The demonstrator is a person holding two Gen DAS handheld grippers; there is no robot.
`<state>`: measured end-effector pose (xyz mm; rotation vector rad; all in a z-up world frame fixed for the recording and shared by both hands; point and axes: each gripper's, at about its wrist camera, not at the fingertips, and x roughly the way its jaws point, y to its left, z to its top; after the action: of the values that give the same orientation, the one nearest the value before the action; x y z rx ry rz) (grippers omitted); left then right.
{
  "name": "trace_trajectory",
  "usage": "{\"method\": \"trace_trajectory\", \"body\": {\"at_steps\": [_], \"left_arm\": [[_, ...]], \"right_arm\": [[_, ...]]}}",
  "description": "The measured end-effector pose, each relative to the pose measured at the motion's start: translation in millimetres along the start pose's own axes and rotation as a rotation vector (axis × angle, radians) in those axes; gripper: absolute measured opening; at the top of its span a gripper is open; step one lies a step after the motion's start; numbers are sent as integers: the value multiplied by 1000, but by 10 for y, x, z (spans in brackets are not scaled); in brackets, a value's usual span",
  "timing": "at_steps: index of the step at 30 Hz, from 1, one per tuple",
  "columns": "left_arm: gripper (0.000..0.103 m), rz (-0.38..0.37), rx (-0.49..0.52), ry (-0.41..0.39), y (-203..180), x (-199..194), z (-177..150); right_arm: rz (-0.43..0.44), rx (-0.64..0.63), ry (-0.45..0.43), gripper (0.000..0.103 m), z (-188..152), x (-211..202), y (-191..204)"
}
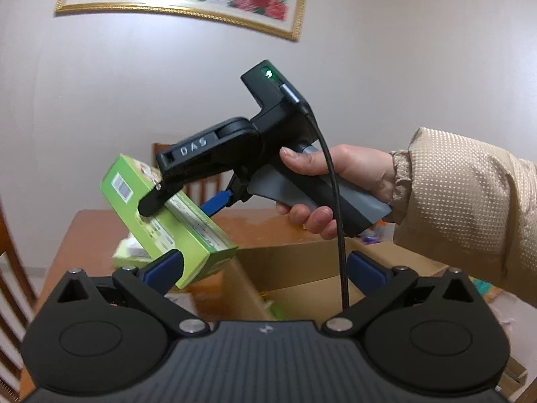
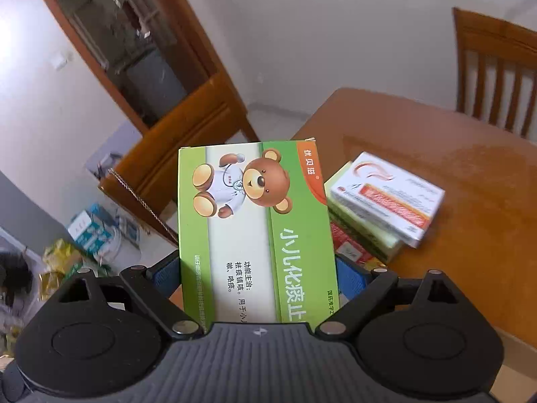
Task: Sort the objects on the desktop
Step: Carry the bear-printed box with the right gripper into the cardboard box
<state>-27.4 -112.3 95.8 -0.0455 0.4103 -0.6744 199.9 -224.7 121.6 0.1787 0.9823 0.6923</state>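
Green boxes: one green box (image 2: 258, 231) with a bear picture, lifted clear above the wooden table (image 2: 453, 174); its lower end is hidden behind the gripper body.
Right gripper (image 2: 258, 278): jaws spread wide and pressed on the two long sides of the green box, one blue pad on each side; seen from the left wrist view it (image 1: 188, 201) grips the box (image 1: 161, 215) tilted above the table (image 1: 84, 231).
Left gripper (image 1: 263, 268): jaws wide apart, nothing between them; it hangs above the table, over the cardboard box.
Hands: one hand (image 1: 339, 184) with a beige dotted sleeve (image 1: 470, 208) wraps the right gripper's handle.
Boxes on the table: a small pile beside the held green box, a white and orange box (image 2: 386, 194) on top, a pale green one (image 2: 365, 231) beneath it, and something red (image 2: 345, 245) lower down; I count three, but the bottom of the pile is covered.
Cardboard boxes: one open cardboard box (image 1: 302, 268) on the table below the grippers; its contents are blurred.
Chairs: one wooden chair (image 2: 496, 77) behind the table, cut off at the edge.
Hard to make out: clutter on the floor left of the table, blurred.
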Motion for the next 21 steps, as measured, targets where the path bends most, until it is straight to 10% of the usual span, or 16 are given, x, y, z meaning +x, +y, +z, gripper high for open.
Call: {"method": "trace_trajectory", "body": {"at_steps": [11, 21], "left_arm": [[103, -214, 85, 11, -620, 444, 135], [103, -283, 127, 102, -859, 780, 57]], "right_arm": [[-178, 155, -125, 95, -660, -1268, -578], [-309, 379, -47, 95, -1438, -1270, -1437]]}}
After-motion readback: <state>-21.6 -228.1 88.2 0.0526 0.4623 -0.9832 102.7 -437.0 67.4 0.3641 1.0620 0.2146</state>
